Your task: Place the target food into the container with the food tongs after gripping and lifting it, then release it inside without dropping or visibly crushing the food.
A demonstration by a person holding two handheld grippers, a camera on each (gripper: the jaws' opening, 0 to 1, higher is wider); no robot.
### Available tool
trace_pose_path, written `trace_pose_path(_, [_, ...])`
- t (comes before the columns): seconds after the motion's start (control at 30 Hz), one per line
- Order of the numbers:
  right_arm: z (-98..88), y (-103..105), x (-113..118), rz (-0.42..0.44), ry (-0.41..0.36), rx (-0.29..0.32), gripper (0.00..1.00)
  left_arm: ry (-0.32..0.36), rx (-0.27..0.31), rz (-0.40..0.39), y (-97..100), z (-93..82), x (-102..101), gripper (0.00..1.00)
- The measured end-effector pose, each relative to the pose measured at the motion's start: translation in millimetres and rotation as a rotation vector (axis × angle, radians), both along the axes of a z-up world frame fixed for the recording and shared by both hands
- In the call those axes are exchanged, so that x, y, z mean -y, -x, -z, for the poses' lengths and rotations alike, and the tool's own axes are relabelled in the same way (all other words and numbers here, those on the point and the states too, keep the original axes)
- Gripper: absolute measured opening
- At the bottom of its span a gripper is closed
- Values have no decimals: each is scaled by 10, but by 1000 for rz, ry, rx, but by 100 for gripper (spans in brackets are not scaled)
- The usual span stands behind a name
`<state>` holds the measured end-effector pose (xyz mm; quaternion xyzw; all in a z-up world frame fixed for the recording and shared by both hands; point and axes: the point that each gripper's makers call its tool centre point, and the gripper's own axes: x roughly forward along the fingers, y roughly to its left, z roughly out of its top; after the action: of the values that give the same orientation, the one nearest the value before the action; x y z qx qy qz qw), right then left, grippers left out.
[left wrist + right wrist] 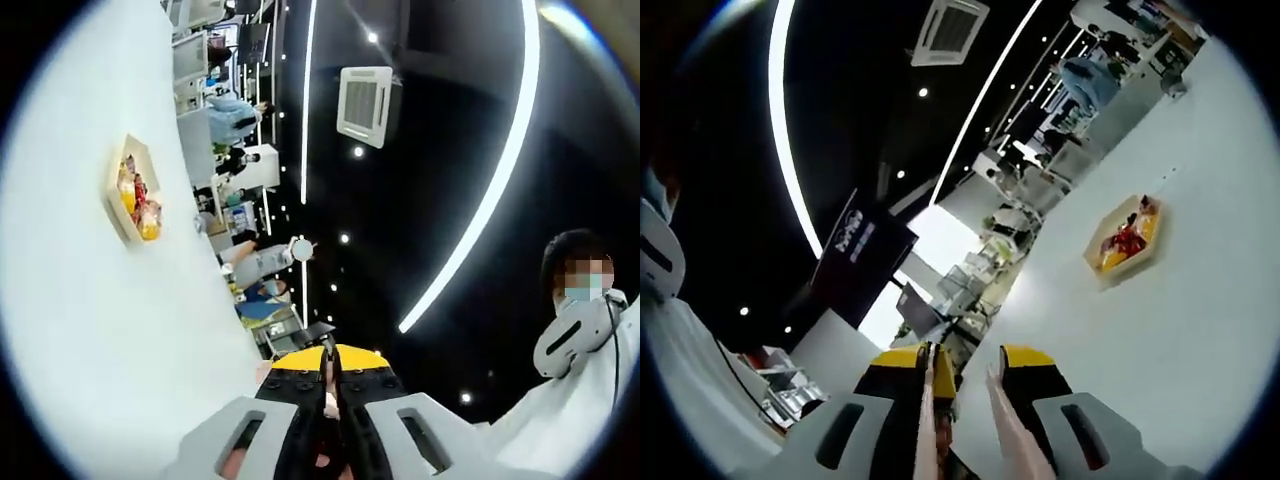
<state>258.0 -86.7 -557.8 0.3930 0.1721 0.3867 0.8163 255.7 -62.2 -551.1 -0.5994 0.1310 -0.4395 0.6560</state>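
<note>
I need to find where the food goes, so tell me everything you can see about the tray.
The tray is a shallow, light wood-coloured container with angled corners, lying flat on the white table. It holds yellow and red food pieces; what they are is too small to tell. It sits well ahead of both grippers, and nothing but the table touches it.

White table (90, 330), seen steeply tilted in both gripper views. A shallow tan tray (116, 205) lies flat on it, well away from the near edge, holding yellow and red food pieces (1124, 243). The surrounding tabletop (1160, 340) is plain white.
</note>
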Motion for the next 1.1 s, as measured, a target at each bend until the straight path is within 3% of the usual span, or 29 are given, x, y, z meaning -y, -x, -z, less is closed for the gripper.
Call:
trace_pose_path(0.07, [-4,-8,9,5,3,2,25,6,-22,7,-12,17,11,1])
trace_pose_path(0.17, [-27,-21,27,2,-30,-13,25,14,8,-9,3,-26,5,2])
trace_pose_path(0.23, [-50,-44,81,20,-49,-13,25,12,37,-13,28,-53,-1,12])
trace_pose_path(0.3, [-81,-63,124,24,-75,-15,25,-12,18,24,68,-20,61,21])
trace_pose_path(0.37, [-88,-59,109,20,-58,-8,25,-31,40,39,102,-27,116,16])
trace_pose_path(0.53, [-69,-29,48,2,-36,-5,26,-5,-2,57,102,-12,174,2])
trace_pose_path(0.63, [-56,-9,58,8,-35,-3,27,67,-50,108,136,-57,176,1])
trace_pose_path(0.7, [-88,28,47,-8,-65,-9,29,36,71,67,175,-111,151,0])
trace_pose_path(0.73, [-96,45,45,-17,-67,-2,29,31,93,63,204,-129,149,0])
trace_pose_path(0.77, [-99,53,47,-23,-61,3,30,31,80,74,210,-119,157,0])
trace_pose_path(0.9, [-153,66,99,-53,72,131,34,26,125,73,222,-171,138,0])
trace_pose_path(1.0, [-159,173,97,-165,155,143,33,3,180,75,228,-226,88,0])
trace_pose_path(1.1, [-170,302,114,-274,262,172,33,-85,330,104,287,-337,38,0])
